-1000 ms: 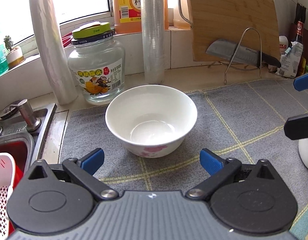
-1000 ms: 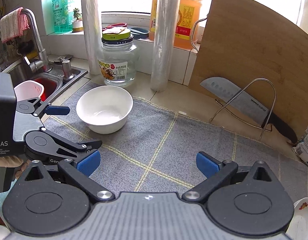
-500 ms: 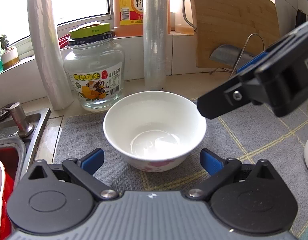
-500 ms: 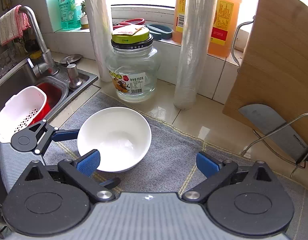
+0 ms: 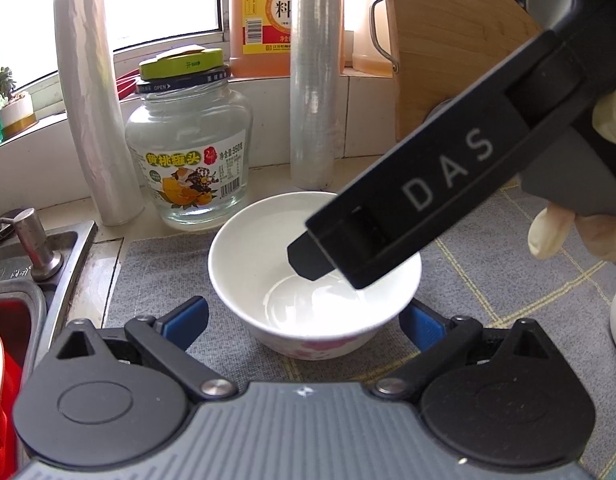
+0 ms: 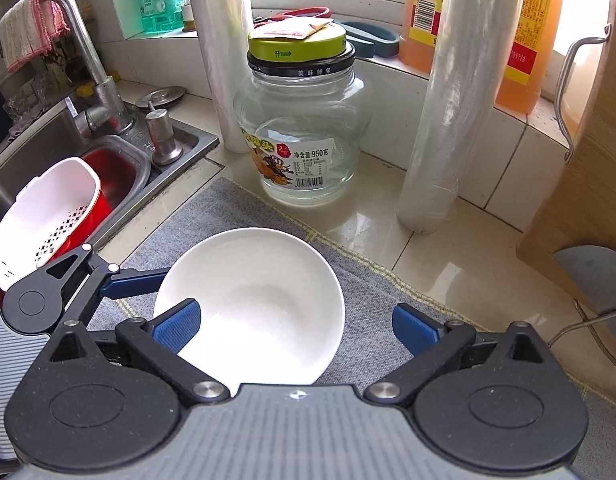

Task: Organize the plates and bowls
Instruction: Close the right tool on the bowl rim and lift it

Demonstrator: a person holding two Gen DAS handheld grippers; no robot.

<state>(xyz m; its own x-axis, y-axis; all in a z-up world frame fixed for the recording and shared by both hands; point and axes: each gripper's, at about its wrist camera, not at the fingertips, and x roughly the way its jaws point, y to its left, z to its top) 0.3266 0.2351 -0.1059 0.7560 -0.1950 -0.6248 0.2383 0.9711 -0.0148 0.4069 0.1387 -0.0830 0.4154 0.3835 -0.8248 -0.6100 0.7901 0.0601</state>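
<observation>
**White bowl between both of your grippers**

The white bowl [image 6: 249, 304] stands on the grey mat [image 6: 372, 288], near the mat's edge toward the sink [image 6: 119, 168]. It sits just ahead of your left gripper [image 5: 303, 318], between its two blue pads. Your right gripper [image 6: 295, 326] reaches over the bowl from above; its left pad [image 6: 175, 326] is inside the rim, its right pad outside. Whether a pad touches the bowl, you cannot tell. Both grippers stand wide apart and hold nothing.

In the left wrist view, the right gripper's black body shows "DAS". The glass jar [image 6: 301, 136] behind the bowl, on the counter, has a label reading "950" and a green lid.
</observation>
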